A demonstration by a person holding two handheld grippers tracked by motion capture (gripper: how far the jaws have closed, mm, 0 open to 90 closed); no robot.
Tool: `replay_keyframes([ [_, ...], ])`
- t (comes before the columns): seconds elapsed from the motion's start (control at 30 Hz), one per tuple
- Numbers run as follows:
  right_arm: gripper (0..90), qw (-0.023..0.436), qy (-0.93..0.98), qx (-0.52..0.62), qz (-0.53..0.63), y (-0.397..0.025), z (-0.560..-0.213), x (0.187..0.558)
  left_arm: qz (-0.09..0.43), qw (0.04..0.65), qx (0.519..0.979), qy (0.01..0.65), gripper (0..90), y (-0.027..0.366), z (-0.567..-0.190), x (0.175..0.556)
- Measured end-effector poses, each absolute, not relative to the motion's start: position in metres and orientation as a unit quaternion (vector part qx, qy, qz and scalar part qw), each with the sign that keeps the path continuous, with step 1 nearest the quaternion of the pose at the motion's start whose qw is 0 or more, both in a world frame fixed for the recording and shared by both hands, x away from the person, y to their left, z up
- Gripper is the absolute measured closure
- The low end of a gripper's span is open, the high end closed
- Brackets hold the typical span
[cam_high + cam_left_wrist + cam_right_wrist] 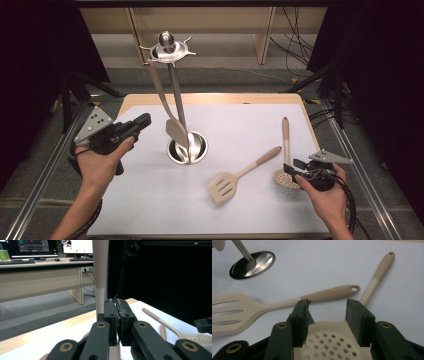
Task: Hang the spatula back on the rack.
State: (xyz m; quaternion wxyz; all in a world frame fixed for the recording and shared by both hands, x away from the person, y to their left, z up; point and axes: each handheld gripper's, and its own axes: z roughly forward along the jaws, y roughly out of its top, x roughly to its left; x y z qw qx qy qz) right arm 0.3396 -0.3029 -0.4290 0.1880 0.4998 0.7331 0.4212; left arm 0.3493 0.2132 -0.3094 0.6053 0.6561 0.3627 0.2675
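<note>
**Right claw set over skimmer bowl**

The right claw (294, 168) is seen with jaws parted wide, nothing gripped, straddling the perforated bowl of the skimmer (329, 340). The skimmer (285, 152) lies flat on the white worktop (250, 115), near the right edge; its long axis runs away from the claw, handle pointing to the far side. A closing pinch at the bowl rim or neck is judged the likely next move. The left claw (140, 122) is held well off, jaws pressed together, empty, near the stand (175, 85).

The skimmer is cream silicone, handle end tan, matt. A slotted turner (240, 175) of like make lies just beside it. The stand is polished steel, round-based, with one spatula (167, 107) hung.
</note>
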Motion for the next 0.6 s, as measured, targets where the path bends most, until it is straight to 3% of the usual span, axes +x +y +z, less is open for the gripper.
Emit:
replay_keyframes([
  [0.27, 57.5, 0.18, 0.73, 0.508, 0.419, -0.299, -0.426, 0.337, 0.283, 0.616, 0.644, 0.353, 88.9, 0.209, -0.297, 0.347],
  [0.6, 60.6, 0.203, 0.744, 0.482, 0.416, -0.299, -0.425, 0.336, 0.316, 0.644, 0.616, 0.326, 89.0, 0.204, -0.241, 0.363],
])
